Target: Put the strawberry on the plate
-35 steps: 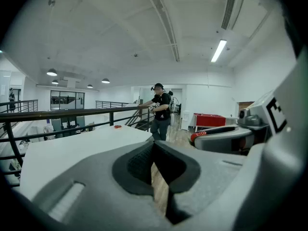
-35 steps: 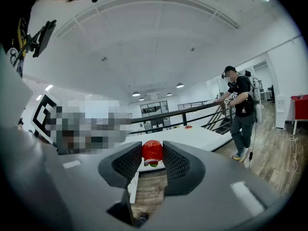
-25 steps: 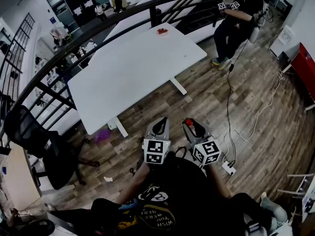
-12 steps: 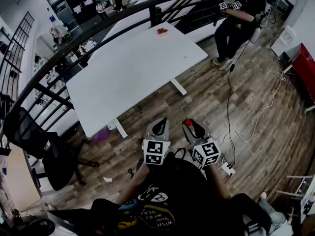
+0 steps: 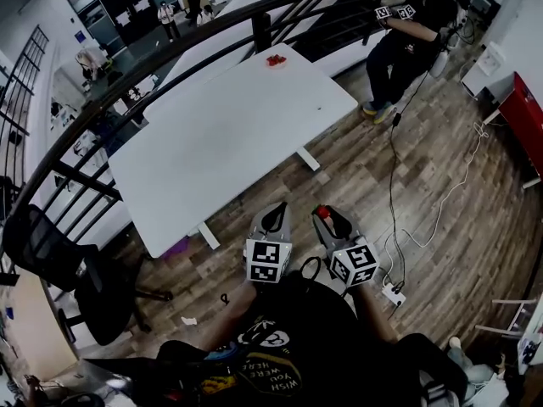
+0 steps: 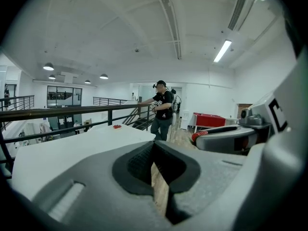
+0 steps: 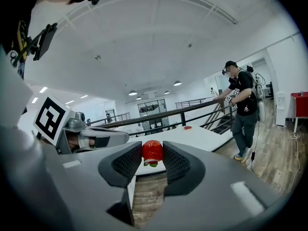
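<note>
A red strawberry (image 7: 152, 149) is held pinched between the dark ribbed pads of the right gripper (image 5: 331, 220), its jaws parted only by the fruit's width. The grey left gripper (image 6: 155, 167) is seen closed and empty just beside it. Both are held over wooden floor, well apart from the white rectangular table (image 5: 229, 134) ahead and slightly left. A small red item (image 5: 275, 59) is seen at the table's far end. No plate can be made out, so a long forward carry is judged necessary.
</note>
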A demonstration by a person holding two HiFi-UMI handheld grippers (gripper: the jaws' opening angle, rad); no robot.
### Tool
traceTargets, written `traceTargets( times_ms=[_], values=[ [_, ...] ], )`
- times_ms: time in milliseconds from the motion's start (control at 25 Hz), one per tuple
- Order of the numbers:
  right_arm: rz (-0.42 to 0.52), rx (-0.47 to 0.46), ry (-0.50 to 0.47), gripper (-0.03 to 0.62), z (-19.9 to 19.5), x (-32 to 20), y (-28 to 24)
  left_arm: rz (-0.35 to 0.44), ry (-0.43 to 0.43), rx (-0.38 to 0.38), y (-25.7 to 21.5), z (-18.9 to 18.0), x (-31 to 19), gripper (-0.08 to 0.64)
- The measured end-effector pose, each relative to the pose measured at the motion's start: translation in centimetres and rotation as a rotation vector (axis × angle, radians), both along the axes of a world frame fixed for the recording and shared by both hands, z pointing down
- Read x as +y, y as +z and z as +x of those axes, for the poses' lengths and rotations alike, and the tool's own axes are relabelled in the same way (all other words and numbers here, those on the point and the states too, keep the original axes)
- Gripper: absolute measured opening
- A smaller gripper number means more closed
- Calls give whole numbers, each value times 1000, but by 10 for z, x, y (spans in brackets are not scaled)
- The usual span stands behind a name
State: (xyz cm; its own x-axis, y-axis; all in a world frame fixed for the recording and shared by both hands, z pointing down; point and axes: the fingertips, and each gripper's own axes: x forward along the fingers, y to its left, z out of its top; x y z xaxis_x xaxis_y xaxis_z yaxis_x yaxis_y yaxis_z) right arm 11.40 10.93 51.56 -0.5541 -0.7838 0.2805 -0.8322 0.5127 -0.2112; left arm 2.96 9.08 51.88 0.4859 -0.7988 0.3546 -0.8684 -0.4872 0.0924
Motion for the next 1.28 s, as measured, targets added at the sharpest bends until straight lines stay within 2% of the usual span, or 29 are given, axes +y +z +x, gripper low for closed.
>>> traceTargets(
  times_ms=[280, 480, 760, 1000, 1280],
  values=[
    [31, 8, 14, 138, -19, -45, -13, 36, 52, 15, -16, -7, -47, 5],
    [26, 4, 37, 138, -32, -61, -13, 20, 96, 23, -13, -12, -54, 5],
    [-9, -3, 9, 138, -51, -71, -1, 1, 88, 25, -4, -19, -68, 5],
    [-2, -5, -8, 138, -44, -93, -3, 7, 60, 29, -6, -17, -90, 5],
    [-4, -13, -21, 138, -20, -118, -8, 23, 67, 17, -15, 12, -116, 5]
  ],
)
